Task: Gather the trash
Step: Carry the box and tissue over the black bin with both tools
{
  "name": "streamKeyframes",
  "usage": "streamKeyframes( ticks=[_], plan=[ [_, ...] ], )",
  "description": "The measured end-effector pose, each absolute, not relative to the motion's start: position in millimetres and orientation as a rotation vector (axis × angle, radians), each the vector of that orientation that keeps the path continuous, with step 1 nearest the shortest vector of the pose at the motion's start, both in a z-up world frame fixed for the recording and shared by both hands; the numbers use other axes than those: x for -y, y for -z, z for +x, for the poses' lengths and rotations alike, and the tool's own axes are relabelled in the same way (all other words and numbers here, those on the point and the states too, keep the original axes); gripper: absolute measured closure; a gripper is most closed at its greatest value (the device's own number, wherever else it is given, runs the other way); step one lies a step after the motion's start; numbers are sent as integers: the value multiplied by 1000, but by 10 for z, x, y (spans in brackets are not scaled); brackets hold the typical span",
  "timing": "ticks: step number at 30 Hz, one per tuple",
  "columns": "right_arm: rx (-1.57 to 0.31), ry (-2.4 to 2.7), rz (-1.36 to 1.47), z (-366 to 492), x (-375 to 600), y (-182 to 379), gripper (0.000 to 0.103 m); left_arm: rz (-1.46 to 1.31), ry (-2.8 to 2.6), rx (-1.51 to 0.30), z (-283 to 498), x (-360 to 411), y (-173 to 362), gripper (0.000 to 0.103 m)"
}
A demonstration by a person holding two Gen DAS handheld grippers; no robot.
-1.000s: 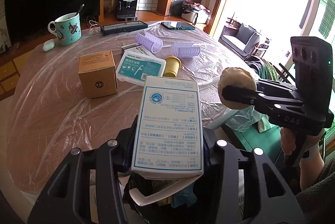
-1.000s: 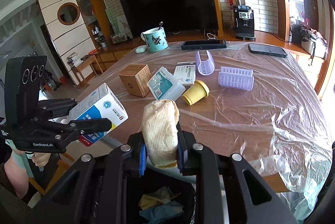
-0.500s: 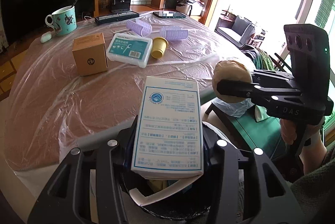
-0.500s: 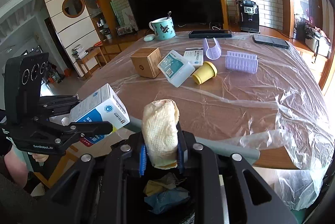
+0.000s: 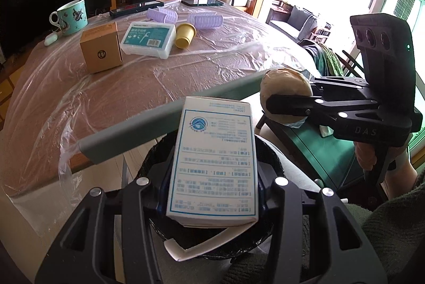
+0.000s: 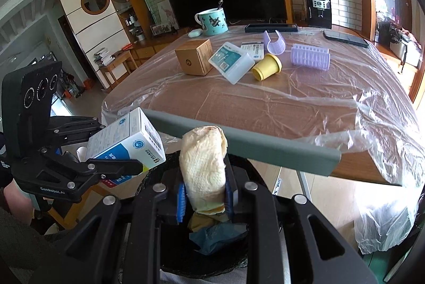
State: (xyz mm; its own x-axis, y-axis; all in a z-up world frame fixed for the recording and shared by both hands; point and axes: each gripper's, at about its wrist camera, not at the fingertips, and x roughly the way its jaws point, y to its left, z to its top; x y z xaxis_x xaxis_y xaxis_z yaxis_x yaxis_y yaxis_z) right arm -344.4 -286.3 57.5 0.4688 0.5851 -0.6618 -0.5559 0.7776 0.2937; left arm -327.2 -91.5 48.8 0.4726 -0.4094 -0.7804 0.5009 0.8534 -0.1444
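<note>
My left gripper (image 5: 209, 193) is shut on a white and blue carton (image 5: 215, 164), held over the black bin (image 5: 159, 159) below the table's edge. The same carton (image 6: 124, 143) shows at the left in the right wrist view, clamped by the left gripper (image 6: 132, 167). My right gripper (image 6: 203, 201) is shut on a crumpled beige paper wad (image 6: 204, 164), above the black bin (image 6: 164, 252) that holds trash. In the left wrist view the right gripper (image 5: 276, 108) and the wad (image 5: 285, 90) hang at the right.
On the plastic-covered table (image 5: 79, 103) lie a brown box (image 5: 101, 50), a floss box (image 5: 148, 38), a yellow cup (image 5: 184, 35), purple rollers (image 5: 204, 18) and a mug (image 5: 71, 17). A grey bar (image 6: 239, 140) edges the table. A green chair seat (image 5: 326, 151) stands at the right.
Both grippers have drawn back from the table and sunk a little with their loads. The table's edge and grey bar now lie ahead, and the bin sits under both.
</note>
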Motion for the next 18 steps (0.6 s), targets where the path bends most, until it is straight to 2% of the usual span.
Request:
streamKeyframes(
  ticks=[18],
  plan=[
    [-916, -702, 21, -3539, 2788, -239, 80, 158, 542, -1008, -3366, 991, -145, 54]
  ],
)
